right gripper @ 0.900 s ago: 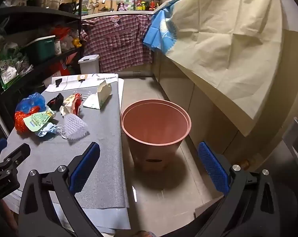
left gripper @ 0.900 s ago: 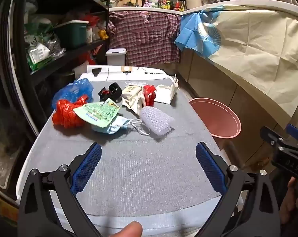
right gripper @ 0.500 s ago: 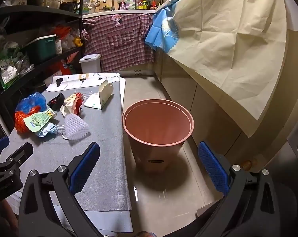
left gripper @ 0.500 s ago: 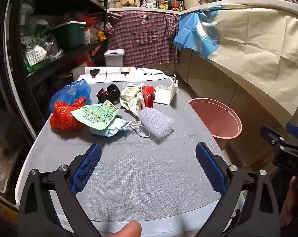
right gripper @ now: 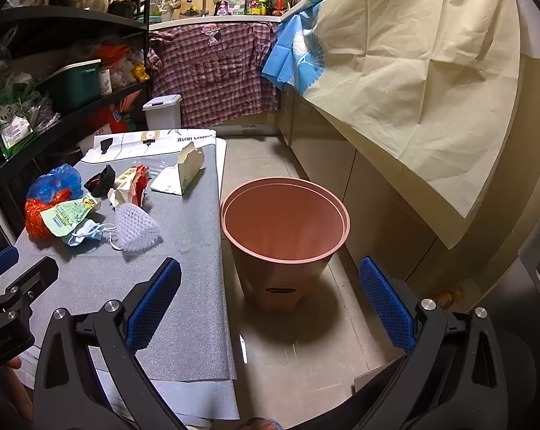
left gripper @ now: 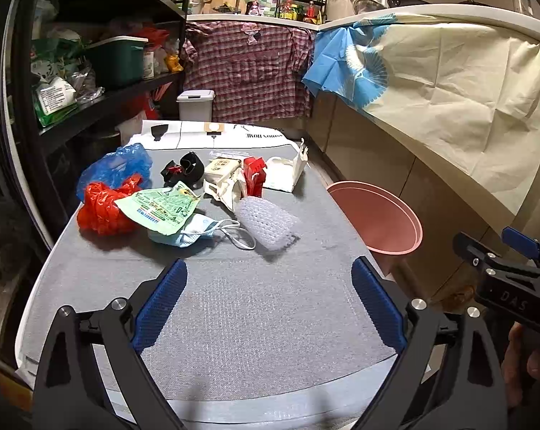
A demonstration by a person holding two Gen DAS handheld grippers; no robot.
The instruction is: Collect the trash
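Trash lies on the grey mat (left gripper: 255, 308): a red bag (left gripper: 101, 208), a blue bag (left gripper: 116, 168), a green wrapper (left gripper: 159, 208), a blue face mask (left gripper: 184, 233), white foam netting (left gripper: 266, 222), a black strap (left gripper: 187, 168), a red carton (left gripper: 254, 175) and a white carton (left gripper: 288, 172). My left gripper (left gripper: 268, 297) is open and empty over the mat's near part, short of the trash. My right gripper (right gripper: 270, 304) is open and empty in front of the pink bin (right gripper: 284, 229) on the floor. The bin looks empty.
Black shelves (left gripper: 91, 107) with bags and a green box stand on the left. Cabinets draped in cream paper (left gripper: 449, 82) run along the right. A small grey lidded bin (left gripper: 194, 102) and a hanging plaid shirt (left gripper: 248, 71) stand at the back. Tiled floor (right gripper: 298, 358) surrounds the pink bin.
Both grippers have drifted slightly; the trash sits a little lower and nearer in the left view. Both stay open and empty. Nothing on the mat has moved.
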